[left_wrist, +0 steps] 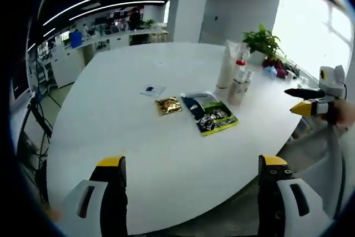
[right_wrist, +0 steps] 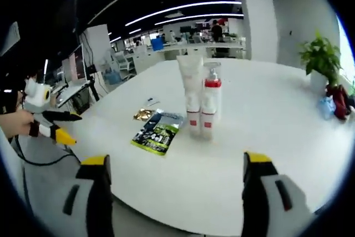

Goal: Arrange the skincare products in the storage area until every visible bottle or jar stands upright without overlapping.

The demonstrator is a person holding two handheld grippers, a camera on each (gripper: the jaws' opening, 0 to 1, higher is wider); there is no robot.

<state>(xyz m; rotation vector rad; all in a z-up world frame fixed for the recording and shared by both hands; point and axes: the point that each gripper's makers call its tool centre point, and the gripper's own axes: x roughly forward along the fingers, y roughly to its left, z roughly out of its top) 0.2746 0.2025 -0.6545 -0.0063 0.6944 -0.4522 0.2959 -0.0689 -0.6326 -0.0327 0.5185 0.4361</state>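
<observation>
Bottles (right_wrist: 202, 104) stand upright, touching, mid-table, straight ahead of the right gripper (right_wrist: 175, 192), the nearer one; it and the left gripper (left_wrist: 191, 192) hover released, holding nothing.

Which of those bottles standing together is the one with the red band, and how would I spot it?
Start at the big white table and find the upright cluster of skincare products beyond the green-and-black packet. Beside the tall white tube stands the bottle. It alone has a clear rounded cap over a red collar.
</observation>
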